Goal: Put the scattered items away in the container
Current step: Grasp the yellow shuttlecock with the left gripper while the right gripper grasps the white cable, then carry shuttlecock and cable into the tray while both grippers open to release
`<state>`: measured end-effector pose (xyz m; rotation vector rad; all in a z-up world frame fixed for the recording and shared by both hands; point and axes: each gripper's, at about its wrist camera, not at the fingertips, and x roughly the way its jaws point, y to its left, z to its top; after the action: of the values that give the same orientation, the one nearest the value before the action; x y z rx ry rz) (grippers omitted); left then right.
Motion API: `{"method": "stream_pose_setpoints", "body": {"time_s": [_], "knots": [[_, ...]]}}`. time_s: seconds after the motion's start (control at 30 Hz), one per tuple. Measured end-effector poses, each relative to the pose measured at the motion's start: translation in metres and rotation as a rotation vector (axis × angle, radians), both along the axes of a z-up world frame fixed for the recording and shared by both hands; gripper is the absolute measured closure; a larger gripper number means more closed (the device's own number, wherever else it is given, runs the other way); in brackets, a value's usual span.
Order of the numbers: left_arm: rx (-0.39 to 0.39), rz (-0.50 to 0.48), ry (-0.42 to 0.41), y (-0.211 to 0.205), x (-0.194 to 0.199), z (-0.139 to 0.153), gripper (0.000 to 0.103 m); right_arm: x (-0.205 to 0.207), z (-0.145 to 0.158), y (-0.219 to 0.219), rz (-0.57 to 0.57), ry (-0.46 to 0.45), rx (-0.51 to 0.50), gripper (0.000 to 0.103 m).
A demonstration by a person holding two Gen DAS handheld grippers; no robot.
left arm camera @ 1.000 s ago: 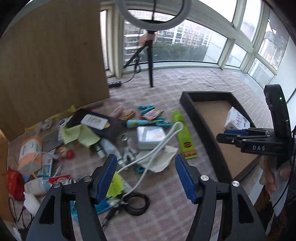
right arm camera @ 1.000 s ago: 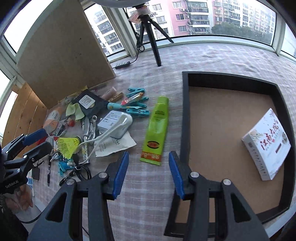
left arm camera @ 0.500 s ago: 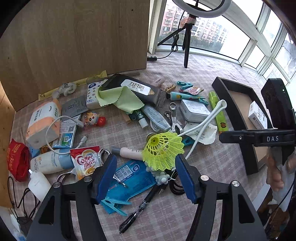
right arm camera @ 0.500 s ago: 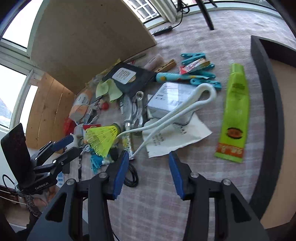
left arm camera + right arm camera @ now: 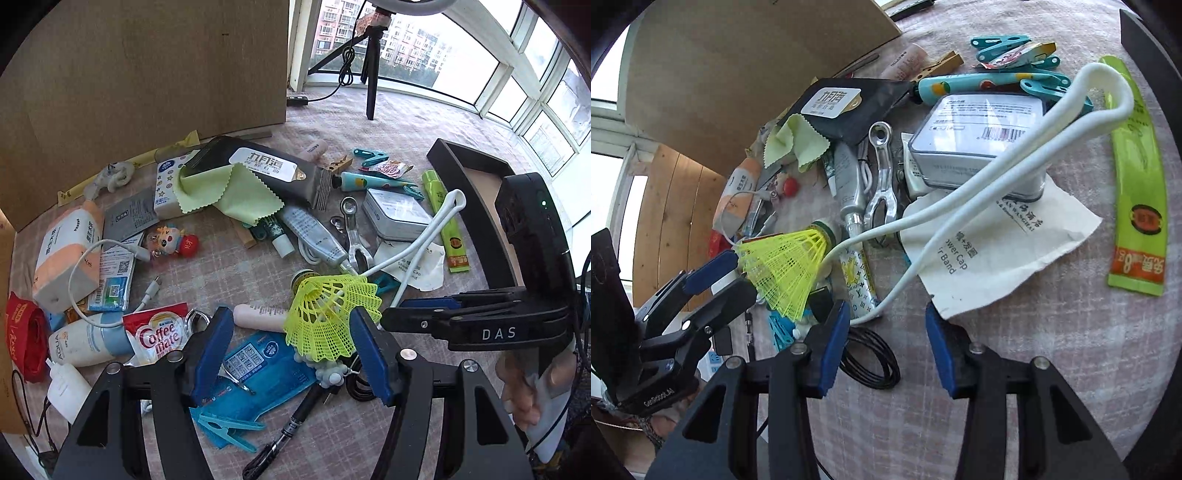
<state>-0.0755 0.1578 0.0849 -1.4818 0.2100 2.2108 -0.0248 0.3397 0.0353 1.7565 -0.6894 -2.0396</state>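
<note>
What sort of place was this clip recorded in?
Probably a high-rise flat's enclosed bay-window corner, set up for recording: curved floor-to-ceiling windows facing apartment blocks, a black ring-light tripod on the chequered pinkish carpet, and household clutter spread beside a shallow black tray.

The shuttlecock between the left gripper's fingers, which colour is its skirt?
Bright yellow-green, a plastic mesh skirt on the shuttlecock. It shows best in the left wrist view.
</note>
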Motion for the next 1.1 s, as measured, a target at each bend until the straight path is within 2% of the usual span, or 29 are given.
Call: {"method": "stream_pose_setpoints", "body": {"time_s": [0.1,0.17,0.2,0.27,0.33,0.37,0.47,0.73,0.83,0.93,1.1], "knots": [[-0.008,0.001,-0.008,0.003,-0.007,-0.007,0.046,-0.008,-0.007,-0.003,-0.026,-0.008,-0.016,0.067],[-0.001,0.004,-0.023,0.002,-0.011,-0.011,0.055,-0.011,-0.010,-0.003,-0.054,-0.010,-0.036,0.072],[0.003,0.004,-0.031,0.002,-0.012,-0.013,0.058,-0.012,-0.011,-0.003,-0.063,-0.014,-0.047,0.080],[0.009,0.001,-0.045,0.002,-0.013,-0.018,0.079,-0.013,-0.012,-0.002,-0.069,-0.020,-0.054,0.087],[0.013,0.002,-0.061,0.001,-0.013,-0.023,0.095,-0.012,-0.007,-0.004,-0.054,-0.002,-0.042,0.092],[0.025,0.007,-0.068,-0.001,-0.013,-0.024,0.097,-0.011,-0.003,-0.005,-0.050,0.010,-0.037,0.092],[0.049,0.033,-0.062,-0.008,-0.012,-0.020,0.101,-0.010,0.010,-0.006,-0.039,0.061,-0.021,0.093],[0.084,0.081,-0.005,-0.024,-0.010,0.001,0.101,-0.006,0.052,-0.019,0.020,0.219,0.087,0.097],[0.105,0.093,0.010,-0.029,-0.008,0.010,0.101,-0.005,0.064,-0.021,0.026,0.240,0.065,0.097],[0.123,0.107,0.017,-0.033,-0.007,0.015,0.101,-0.006,0.072,-0.030,0.034,0.221,-0.022,0.098],[0.128,0.122,0.029,-0.040,-0.001,0.021,0.101,-0.005,0.089,-0.048,0.072,0.272,-0.007,0.098]]}}
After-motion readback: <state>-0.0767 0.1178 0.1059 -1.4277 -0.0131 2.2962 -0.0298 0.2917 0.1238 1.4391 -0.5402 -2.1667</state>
